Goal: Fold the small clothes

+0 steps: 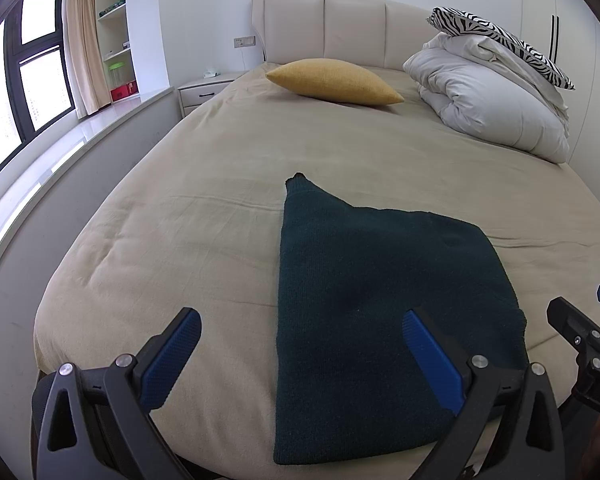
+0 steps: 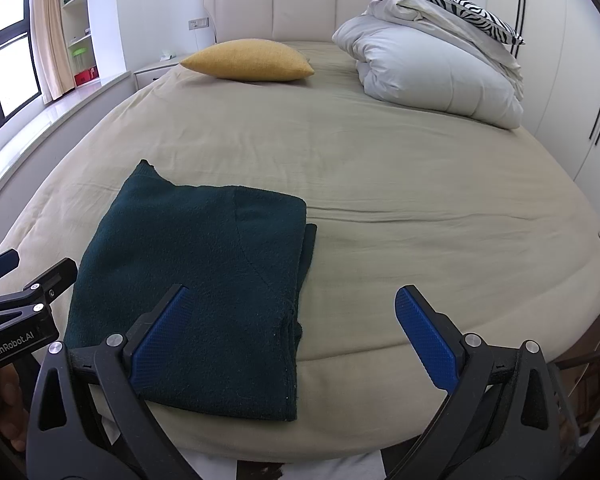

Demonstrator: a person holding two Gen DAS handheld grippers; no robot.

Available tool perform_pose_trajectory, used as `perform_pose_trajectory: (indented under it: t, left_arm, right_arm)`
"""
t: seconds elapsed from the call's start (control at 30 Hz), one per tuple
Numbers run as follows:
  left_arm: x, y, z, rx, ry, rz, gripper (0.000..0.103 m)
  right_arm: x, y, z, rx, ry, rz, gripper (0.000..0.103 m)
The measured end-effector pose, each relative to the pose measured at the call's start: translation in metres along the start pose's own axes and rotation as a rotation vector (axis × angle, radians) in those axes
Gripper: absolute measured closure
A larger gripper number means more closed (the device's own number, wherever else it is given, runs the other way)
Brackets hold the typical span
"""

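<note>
The folded sweater [image 1: 380, 312] lies on the bed [image 1: 220, 168] beneath both spread-apart, empty tools: left hand-held gripper [image 1: 300, 356], right hand-held gripper [image 2: 290, 334].

A: The dark green garment [image 2: 192, 280] under the right gripper [image 2: 292, 320]: what cloth?

B: A knit, matt and faintly fuzzy, with a fine ribbed grain. The beige sheet [image 2: 380, 168] beyond it is smooth woven cloth, lightly creased.

A: And the left gripper [image 1: 300, 344]?

B: Matt black plastic arms, shiny metal rivets, blue pads [image 1: 172, 364] with a rough dotted texture.

A: Farther ahead?

B: A coarse-woven yellow pillow [image 1: 334, 80], a padded headboard [image 1: 340, 26] with a leathery sheen.
</note>
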State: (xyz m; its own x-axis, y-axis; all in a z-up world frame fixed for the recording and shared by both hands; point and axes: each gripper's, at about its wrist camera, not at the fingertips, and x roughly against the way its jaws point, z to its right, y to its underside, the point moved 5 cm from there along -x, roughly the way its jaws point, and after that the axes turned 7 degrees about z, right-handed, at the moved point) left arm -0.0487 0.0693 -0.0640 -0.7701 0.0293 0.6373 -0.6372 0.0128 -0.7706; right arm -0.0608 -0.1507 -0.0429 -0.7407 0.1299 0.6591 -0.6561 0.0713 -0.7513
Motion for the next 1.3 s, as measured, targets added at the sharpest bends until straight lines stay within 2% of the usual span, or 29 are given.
perform_pose_trajectory:
  t: [1.3]
  left_arm:
    - [-0.0006, 0.0049, -0.0019, -0.001, 0.002, -0.008, 0.000]
  right_arm:
    - [-0.0002, 0.0030, -0.0008, 0.001, -0.004, -0.007, 0.000]
